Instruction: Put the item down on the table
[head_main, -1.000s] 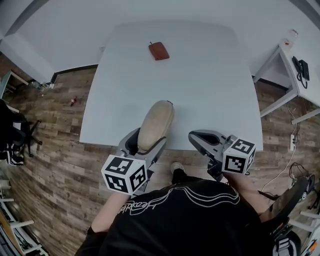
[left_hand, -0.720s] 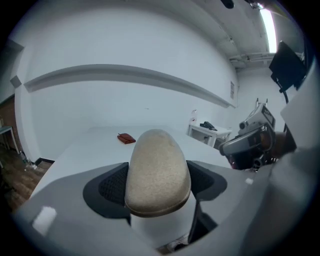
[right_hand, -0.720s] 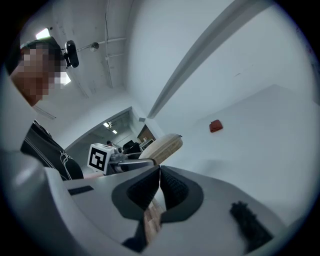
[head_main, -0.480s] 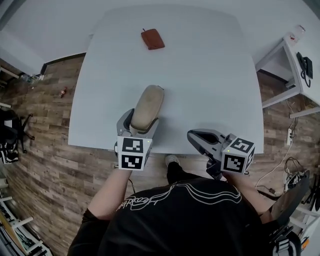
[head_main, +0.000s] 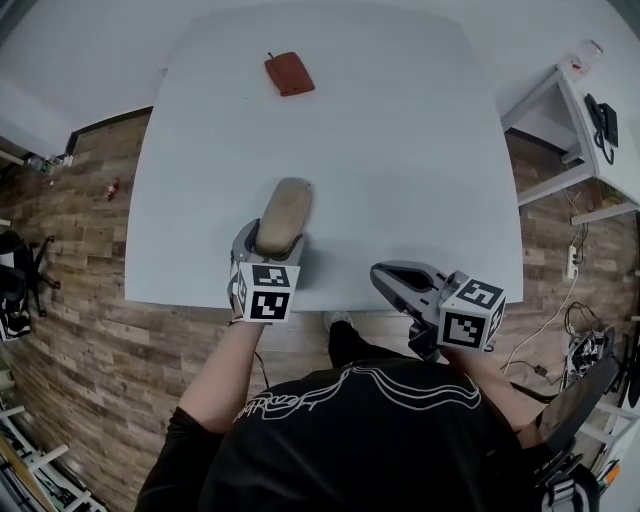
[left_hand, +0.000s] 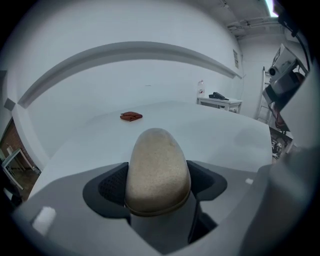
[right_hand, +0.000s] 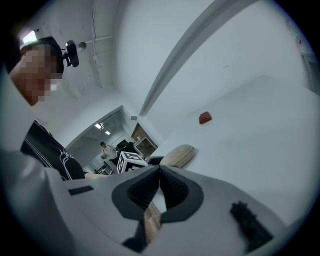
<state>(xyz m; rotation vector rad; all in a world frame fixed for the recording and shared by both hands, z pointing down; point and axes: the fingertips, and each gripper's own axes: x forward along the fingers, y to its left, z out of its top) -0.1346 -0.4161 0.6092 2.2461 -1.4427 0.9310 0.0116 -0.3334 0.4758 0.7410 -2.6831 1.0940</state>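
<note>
Item (head_main: 283, 212), beige & oblong, is clamped in the jaws of the left gripper (head_main: 270, 245), its long axis running straight out from the grip toward the far edge, low over the near-left part of the white table (head_main: 420, 150); contact w/ the top can't be told. Right gripper (head_main: 390, 280), jaws together on nothing, hangs by the front edge, farther off. Tabletop ahead is bare bar a red-brown pouch (head_main: 288, 74) near the far edge; wood floor (head_main: 80, 290) lies round it.

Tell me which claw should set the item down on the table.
Left. The left claw grips the item over the table; the right claw is shut, empty, at the near edge.
</note>
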